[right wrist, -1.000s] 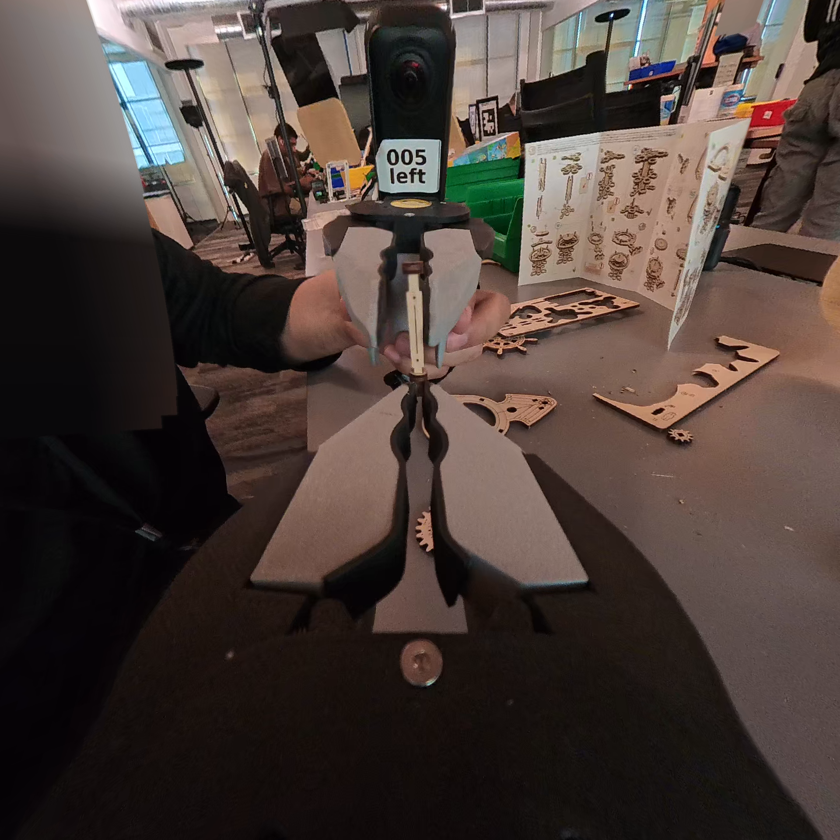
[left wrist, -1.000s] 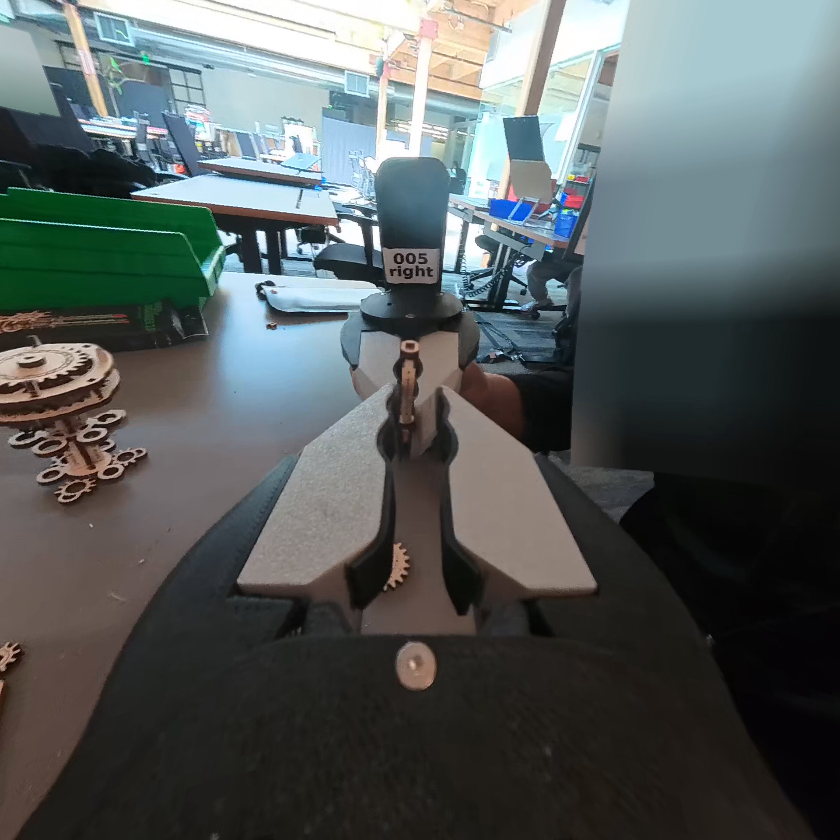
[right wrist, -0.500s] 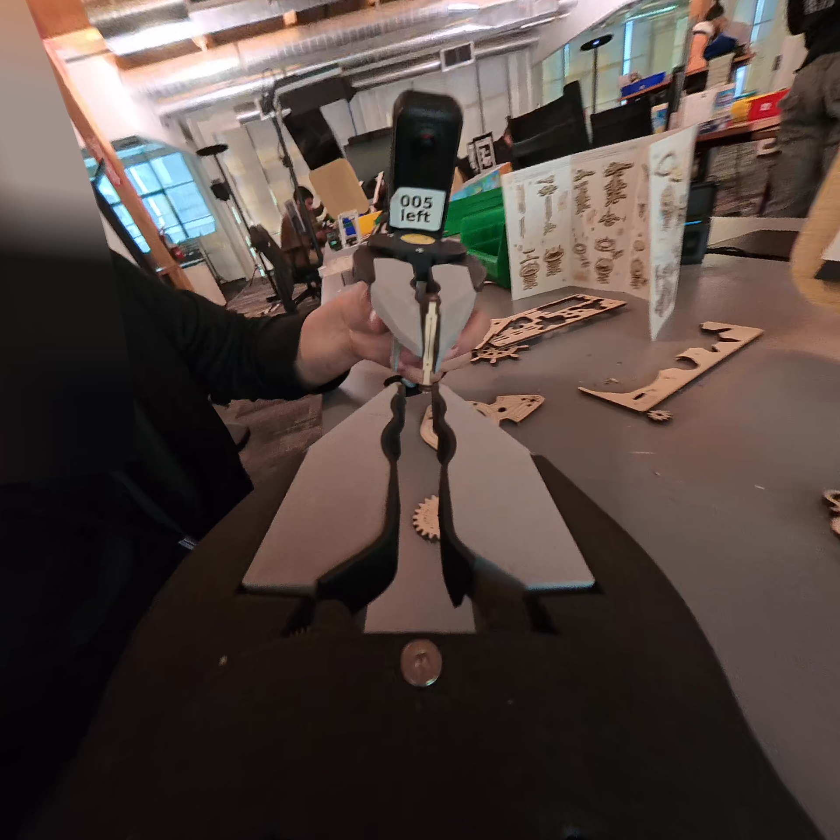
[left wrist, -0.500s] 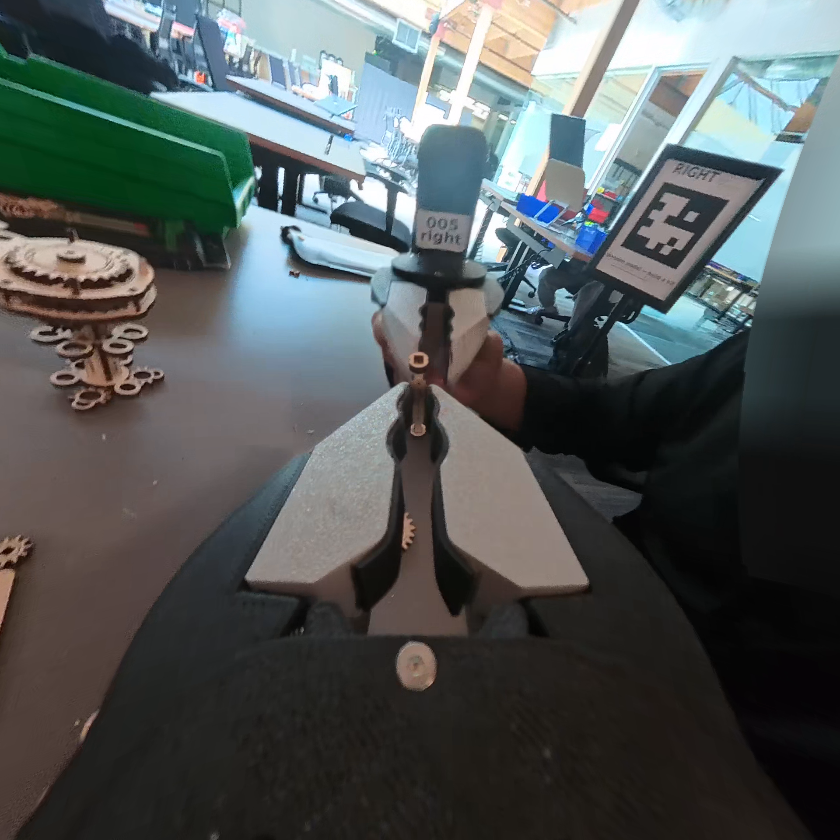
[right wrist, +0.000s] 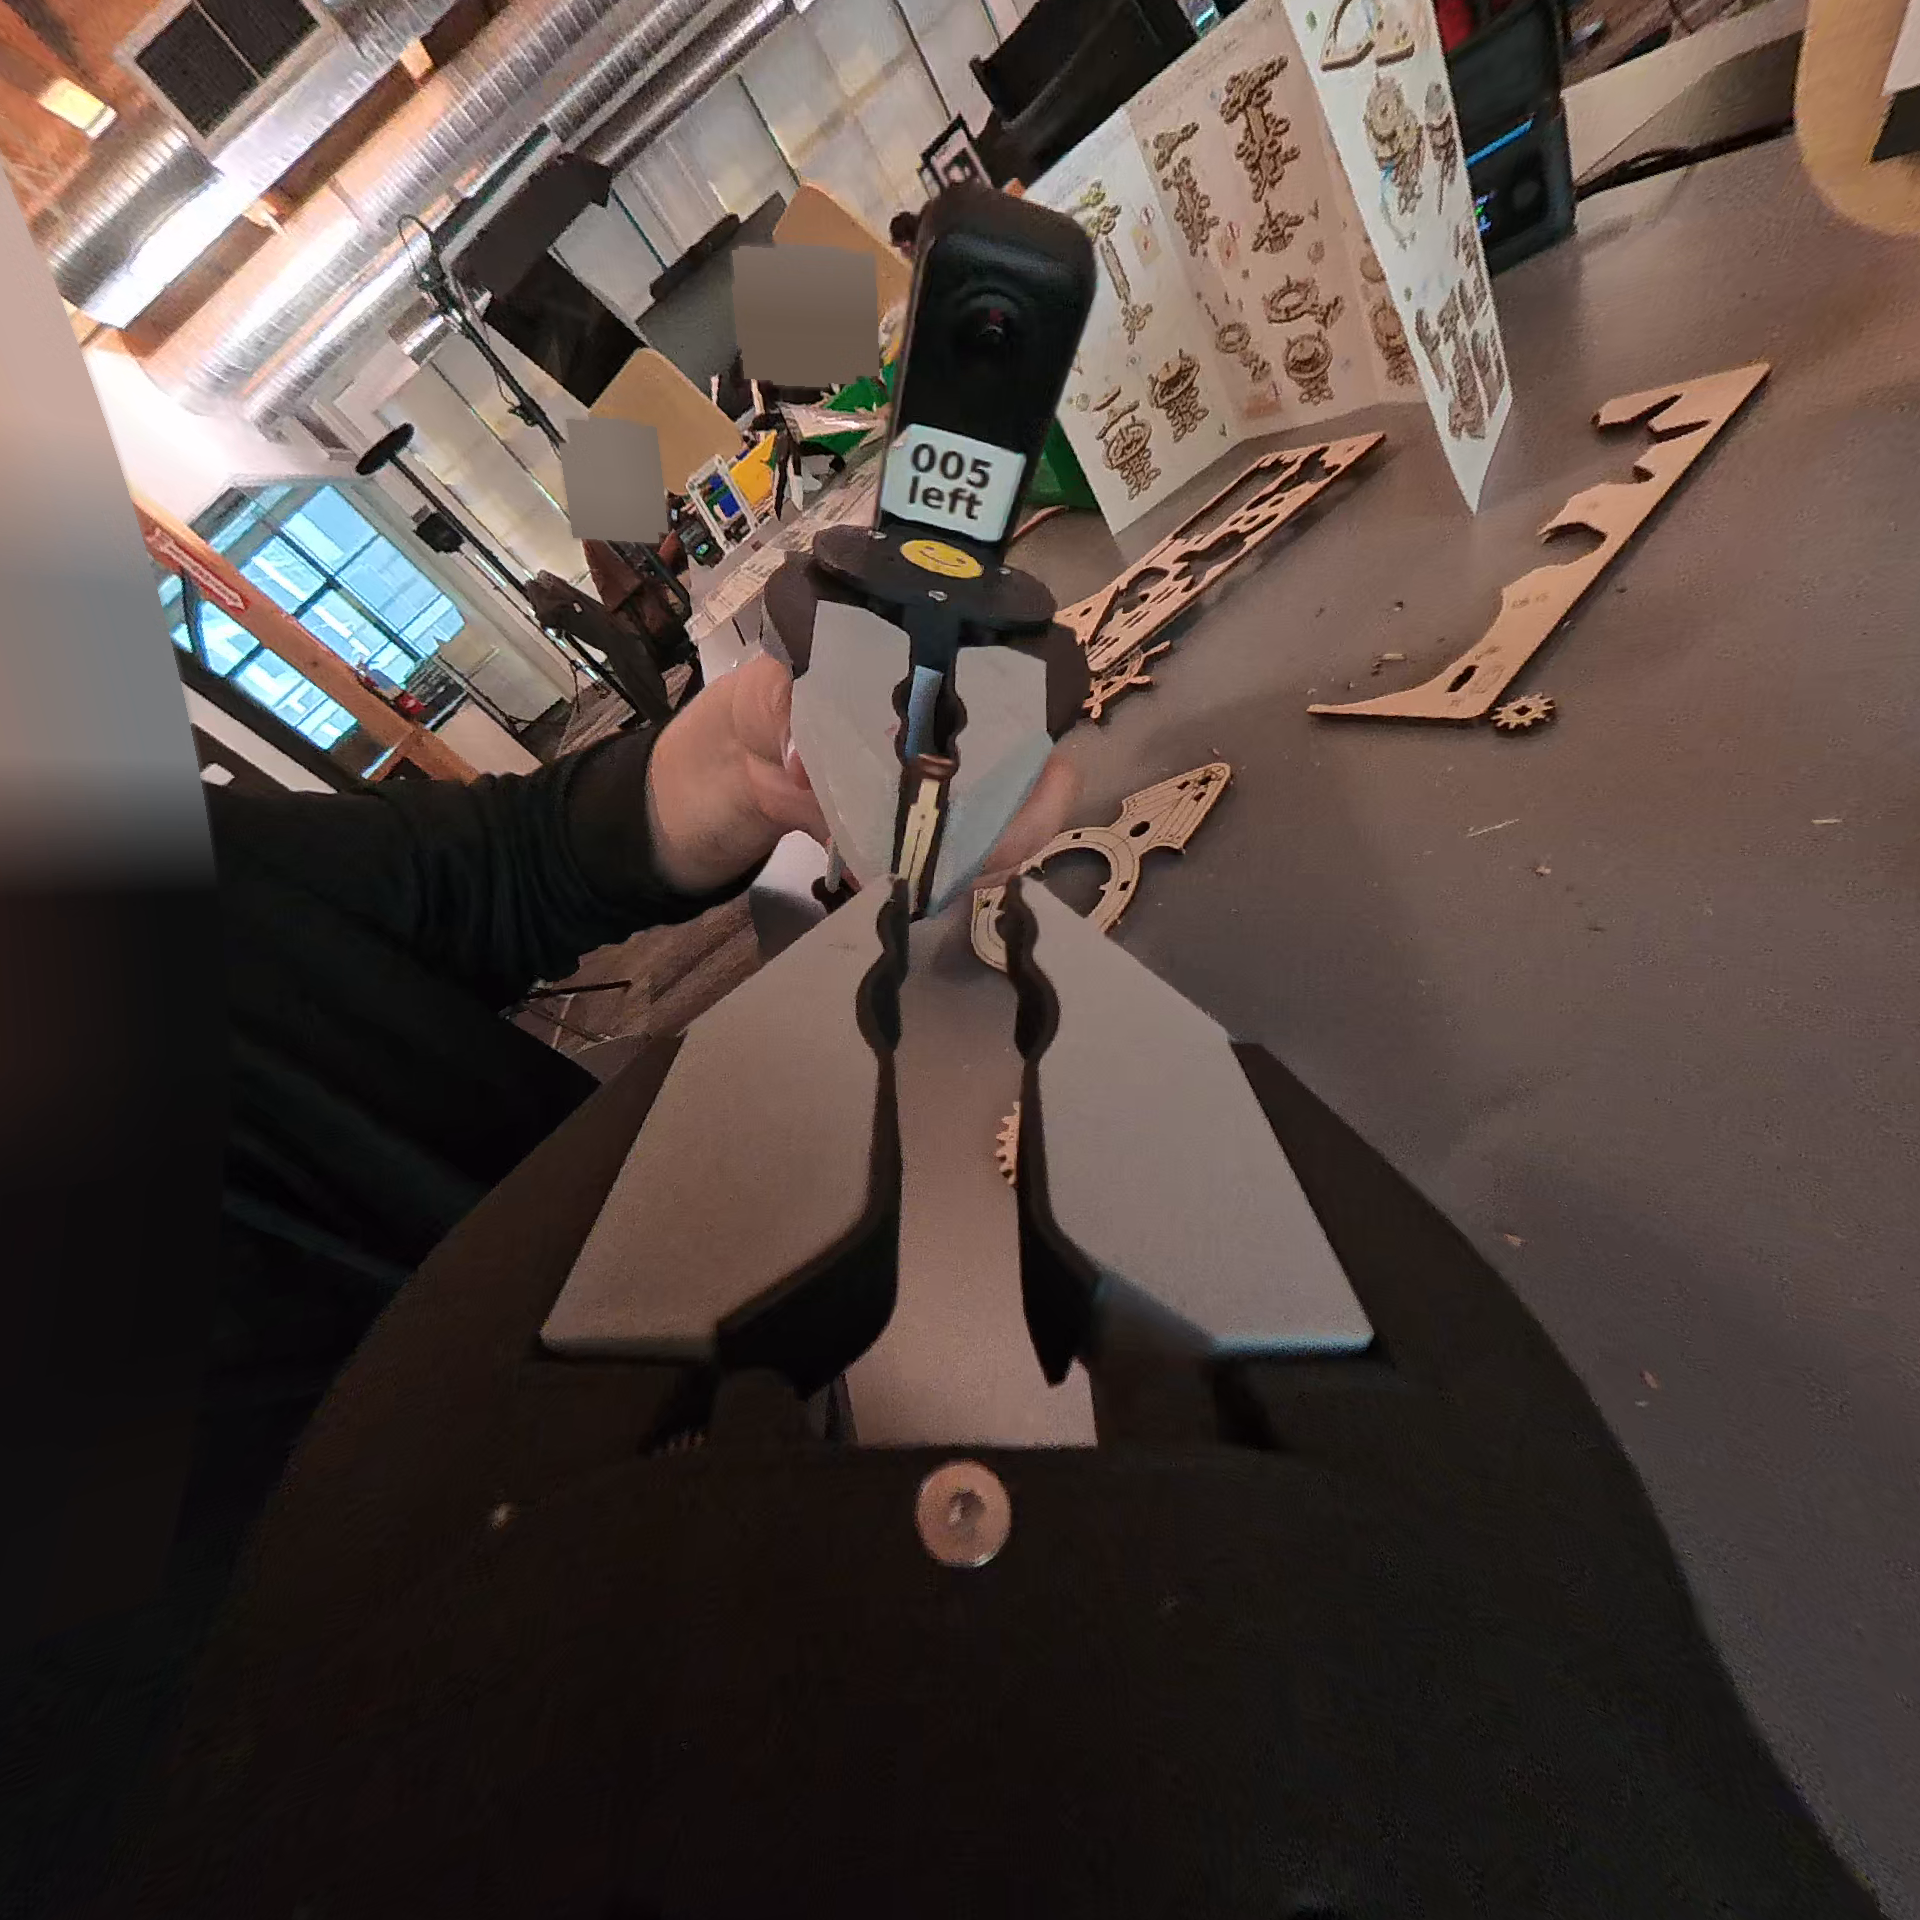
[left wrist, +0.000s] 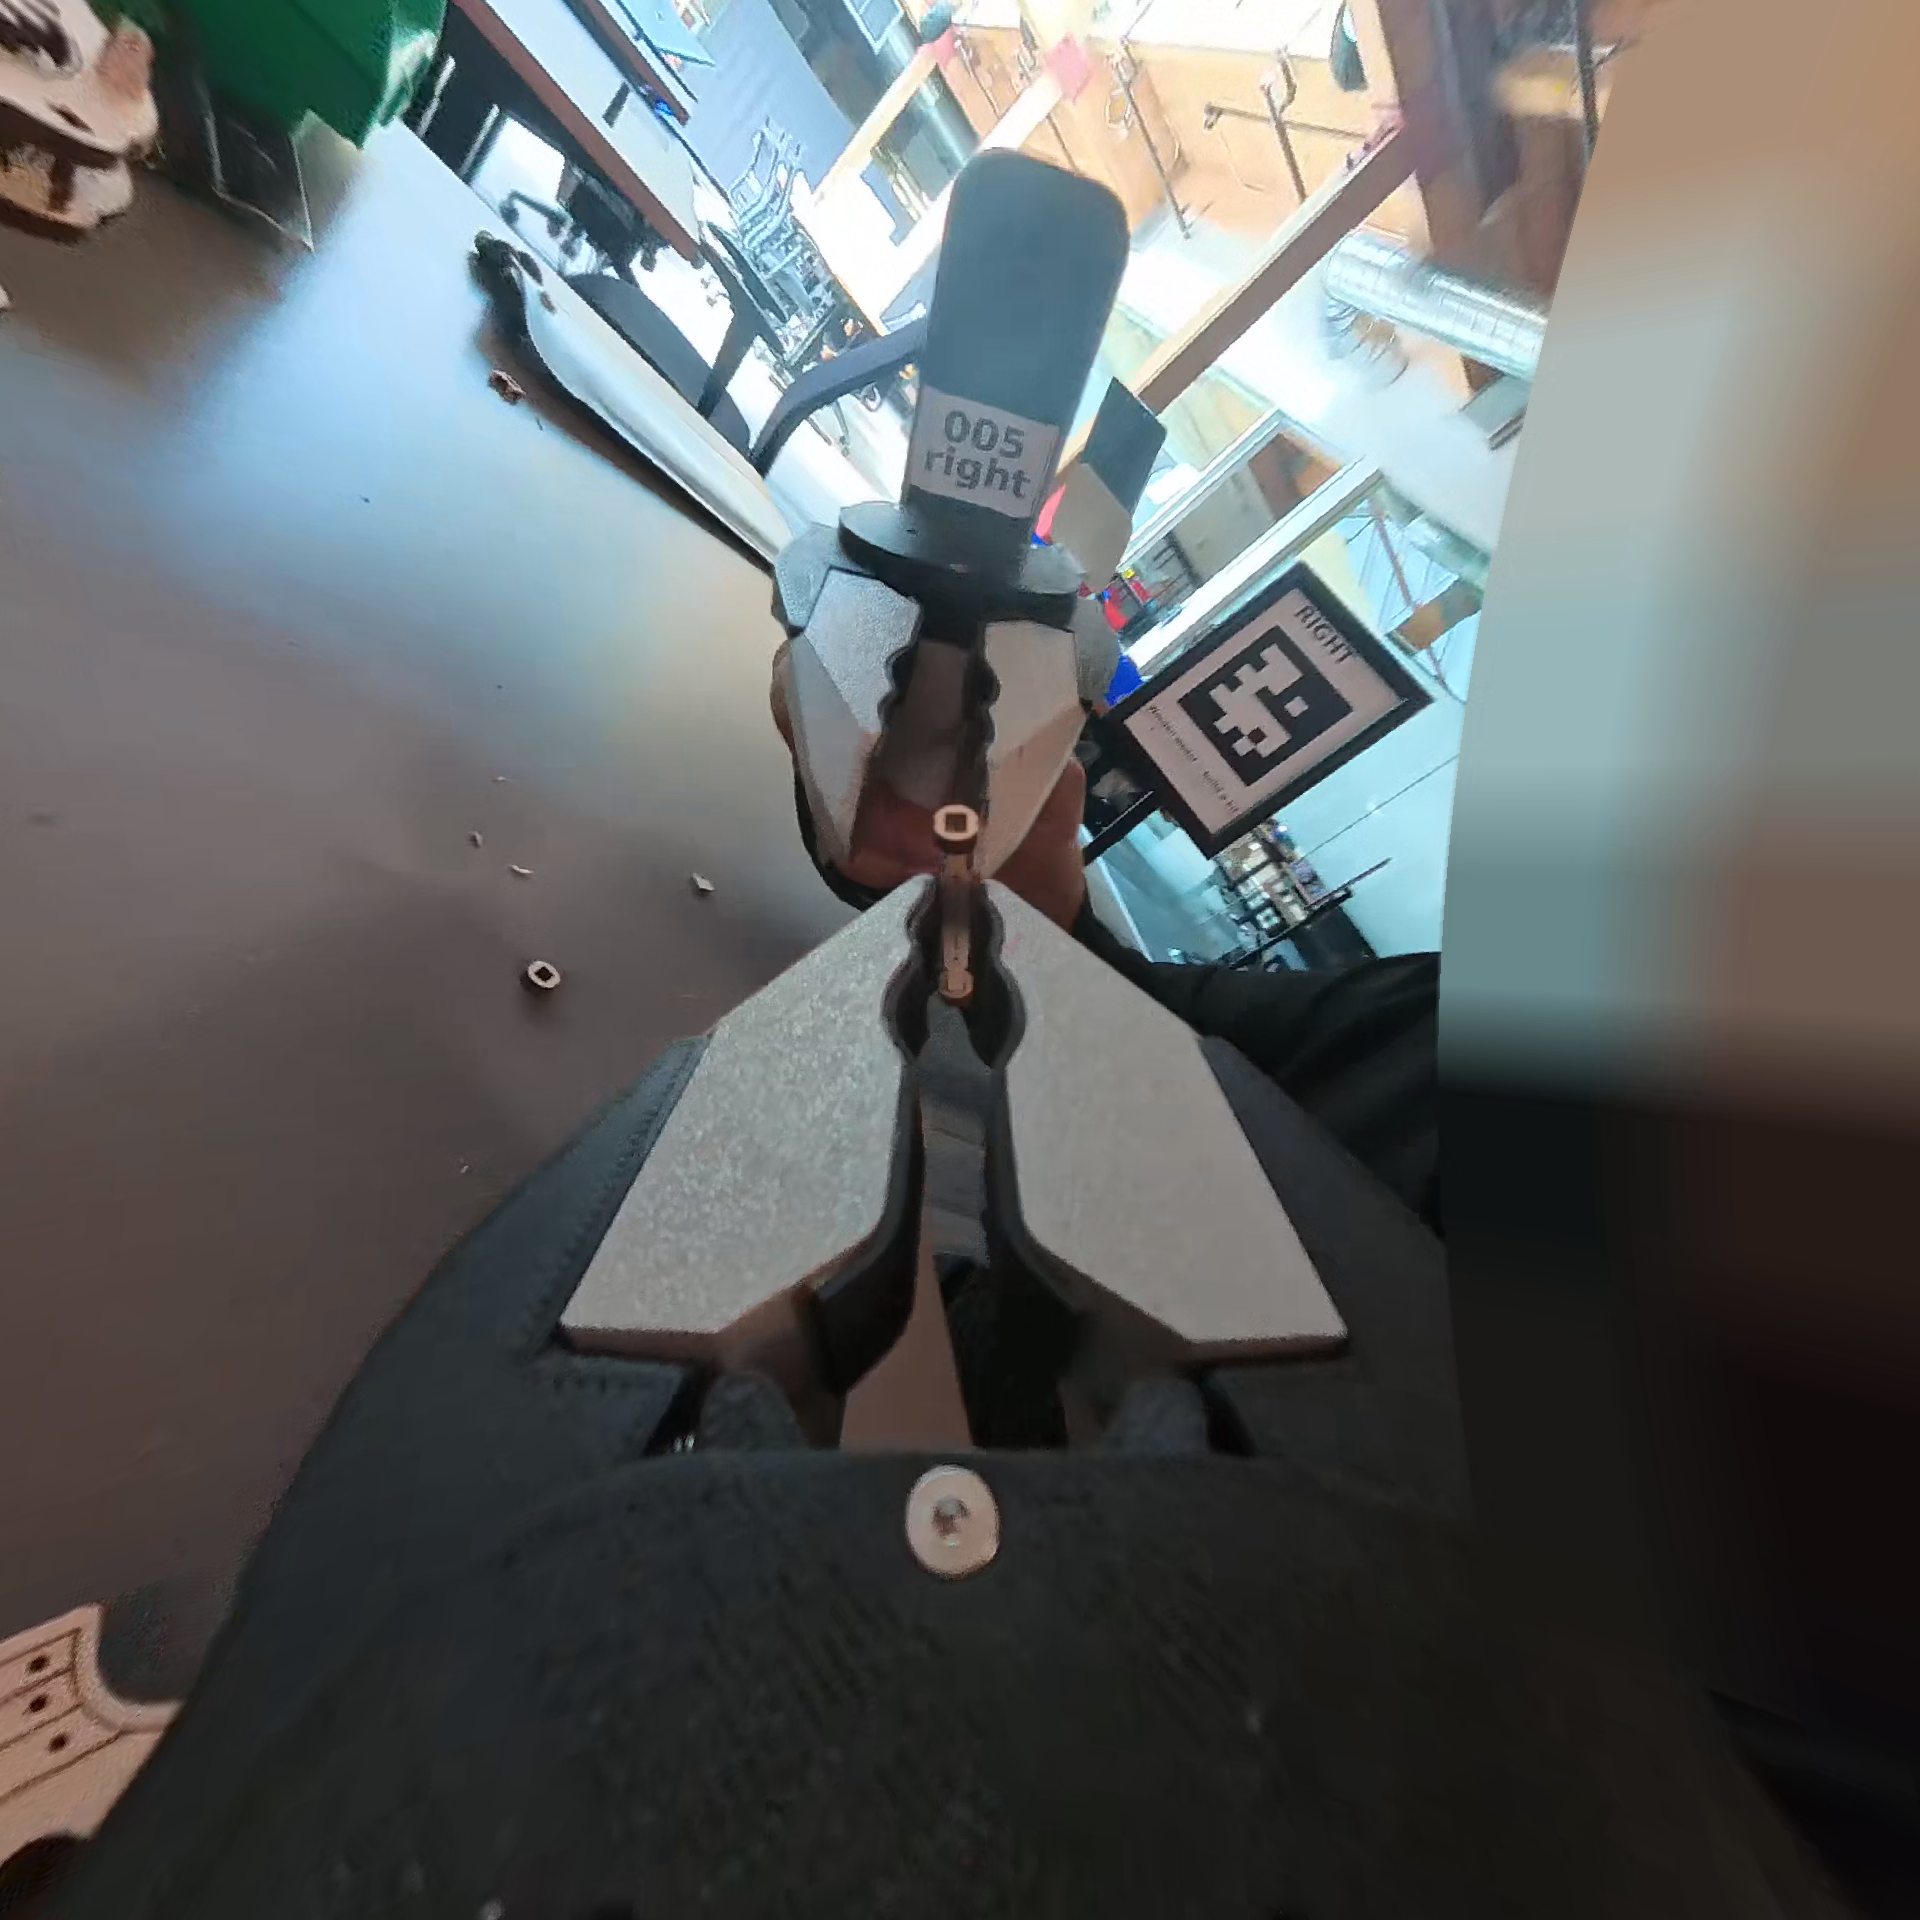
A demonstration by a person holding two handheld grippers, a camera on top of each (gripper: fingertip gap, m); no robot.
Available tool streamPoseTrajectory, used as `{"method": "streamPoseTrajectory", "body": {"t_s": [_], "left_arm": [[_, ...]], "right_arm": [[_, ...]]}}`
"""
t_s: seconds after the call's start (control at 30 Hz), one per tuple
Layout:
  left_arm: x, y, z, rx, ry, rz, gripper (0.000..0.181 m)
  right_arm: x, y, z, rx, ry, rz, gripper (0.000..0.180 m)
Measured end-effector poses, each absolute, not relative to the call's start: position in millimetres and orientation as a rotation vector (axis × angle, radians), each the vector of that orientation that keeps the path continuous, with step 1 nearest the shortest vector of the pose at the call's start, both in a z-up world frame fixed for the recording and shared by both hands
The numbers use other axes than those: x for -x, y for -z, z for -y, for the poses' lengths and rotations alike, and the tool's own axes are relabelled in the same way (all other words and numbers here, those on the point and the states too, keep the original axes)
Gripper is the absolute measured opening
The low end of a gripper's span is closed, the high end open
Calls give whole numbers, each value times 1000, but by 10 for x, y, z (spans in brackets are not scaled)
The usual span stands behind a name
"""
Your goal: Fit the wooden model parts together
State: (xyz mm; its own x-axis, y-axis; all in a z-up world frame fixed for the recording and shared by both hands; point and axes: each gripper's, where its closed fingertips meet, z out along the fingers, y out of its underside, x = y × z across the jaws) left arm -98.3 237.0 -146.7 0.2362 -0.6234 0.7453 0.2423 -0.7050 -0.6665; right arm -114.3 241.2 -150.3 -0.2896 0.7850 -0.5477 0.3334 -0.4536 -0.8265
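Note:
My left gripper [left wrist: 951,909] is shut on a thin wooden axle [left wrist: 953,940] that has a small square collar [left wrist: 956,826] on its far end. The axle sticks out past the fingertips toward my right gripper [left wrist: 935,831], which faces it with the jaws apart. In the right wrist view my right gripper [right wrist: 953,899] is open and empty. The axle [right wrist: 920,831] shows there just beyond its left fingertip, held by the left gripper [right wrist: 912,878]. Both grippers are held above the table.
A small wooden ring [left wrist: 540,975] and scraps lie on the dark table [left wrist: 260,675]. An assembled wooden model [left wrist: 52,104] and a green bin [left wrist: 312,62] stand far left. A folded instruction sheet [right wrist: 1299,260], cut-out wooden sheets [right wrist: 1216,551], a ringed part [right wrist: 1117,842] and a small gear [right wrist: 1522,712] lie to the right. Less than 4 cm separates the two grippers' tips.
My right gripper has opened and let go of the axle's end. Both grippers have tilted and rolled. The left stays shut on the axle.

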Motion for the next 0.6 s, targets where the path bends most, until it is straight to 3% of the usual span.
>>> {"method": "streamPoseTrajectory", "body": {"t_s": [0.33,0.47,0.6], "left_arm": [[826,1561,-2300,1913,1616,-266,2],[753,1553,-2263,1937,1631,-244,2],[762,1481,-2304,1916,1663,-144,2]], "right_arm": [[1159,1513,-2317,1705,-1946,1369,27],[1102,1454,-2260,1711,-2094,1341,6],[1097,1398,-2317,1702,-2203,1230,3]]}}
